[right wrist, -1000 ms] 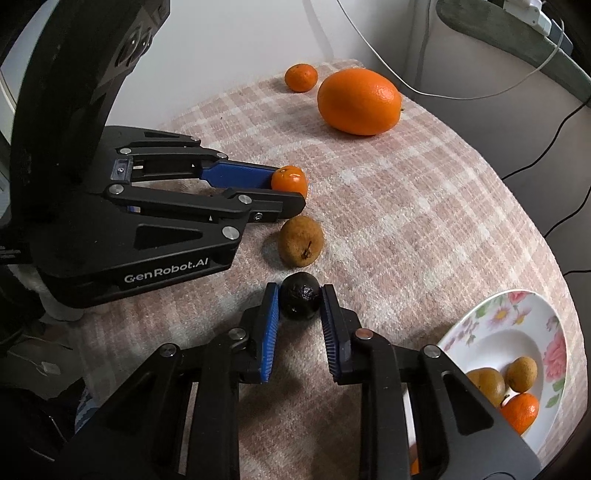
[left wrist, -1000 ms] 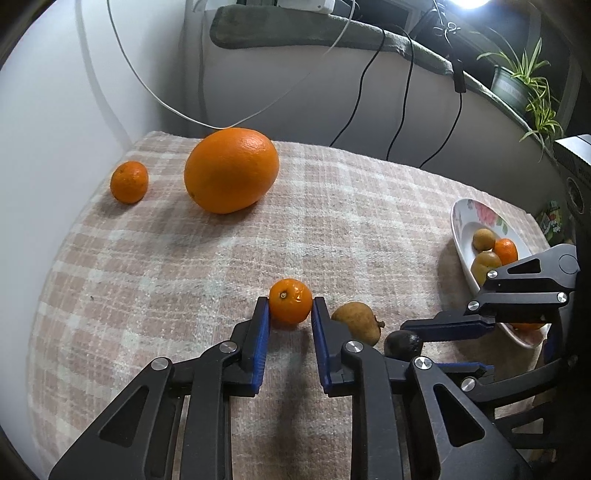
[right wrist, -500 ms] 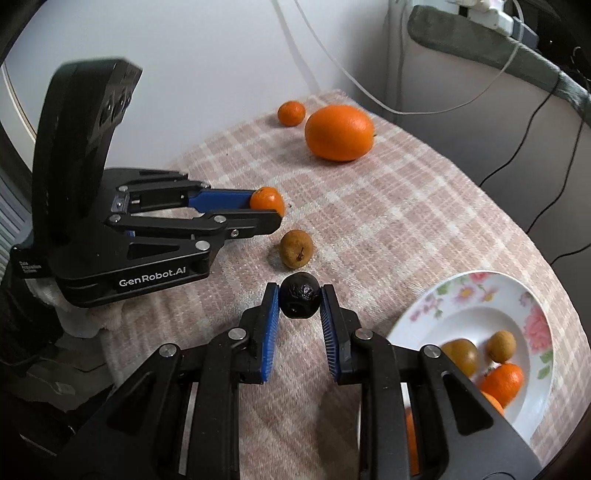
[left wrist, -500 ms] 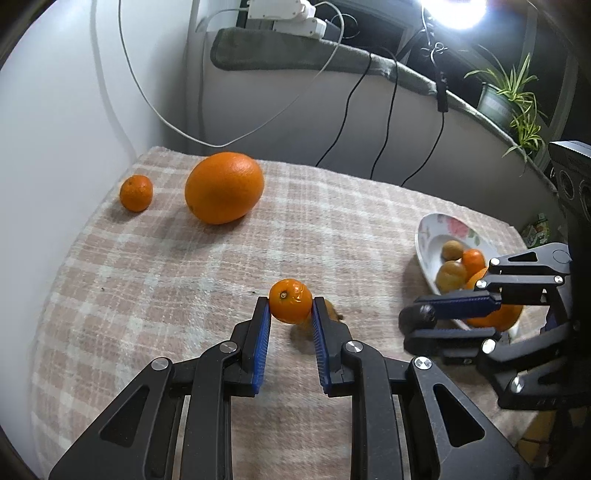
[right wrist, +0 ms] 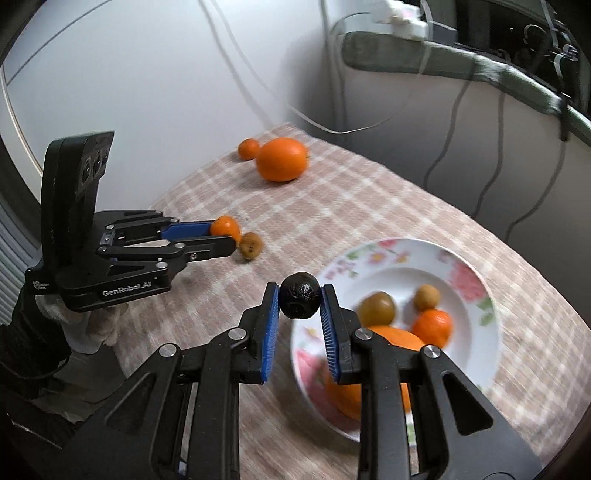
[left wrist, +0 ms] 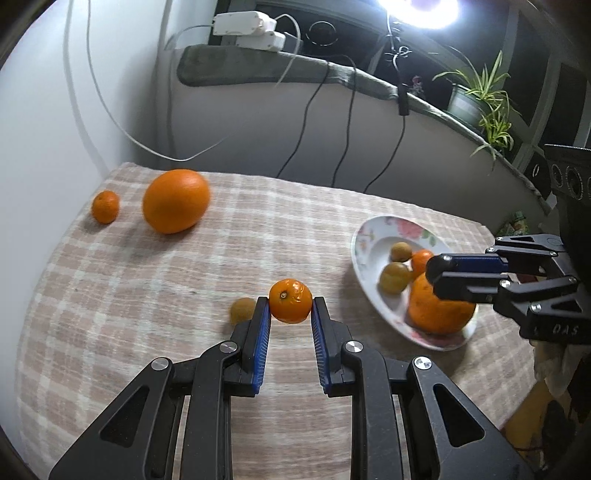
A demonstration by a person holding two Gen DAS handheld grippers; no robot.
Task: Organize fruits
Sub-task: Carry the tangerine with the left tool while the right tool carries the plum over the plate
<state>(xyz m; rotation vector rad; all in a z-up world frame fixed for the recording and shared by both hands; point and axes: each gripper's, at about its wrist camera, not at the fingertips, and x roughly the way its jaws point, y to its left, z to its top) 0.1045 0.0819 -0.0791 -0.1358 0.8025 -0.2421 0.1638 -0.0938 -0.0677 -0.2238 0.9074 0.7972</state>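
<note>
My left gripper (left wrist: 290, 304) is shut on a small tangerine (left wrist: 290, 301), lifted above the checked cloth. It shows too in the right wrist view, the left gripper (right wrist: 229, 242) with the tangerine (right wrist: 225, 225) at its tips. My right gripper (right wrist: 298, 297) is shut on a small dark wrinkled fruit (right wrist: 299, 295), held over the near rim of the flowered plate (right wrist: 476, 291). The plate (left wrist: 369, 236) holds a big orange (left wrist: 436, 314), a tangerine and two brownish fruits. A brown fruit (left wrist: 242, 310) lies on the cloth just left of my left fingers.
A large orange (left wrist: 175, 201) and a small tangerine (left wrist: 105, 206) lie at the cloth's far left corner by the white wall. Cables hang behind the table from a ledge with power adapters (left wrist: 251, 29). A potted plant (left wrist: 476, 96) stands far right.
Both grippers rose off the cloth with their fruits. The right one swung with the dark fruit to over the plate's edge. The brown fruit stayed on the cloth.
</note>
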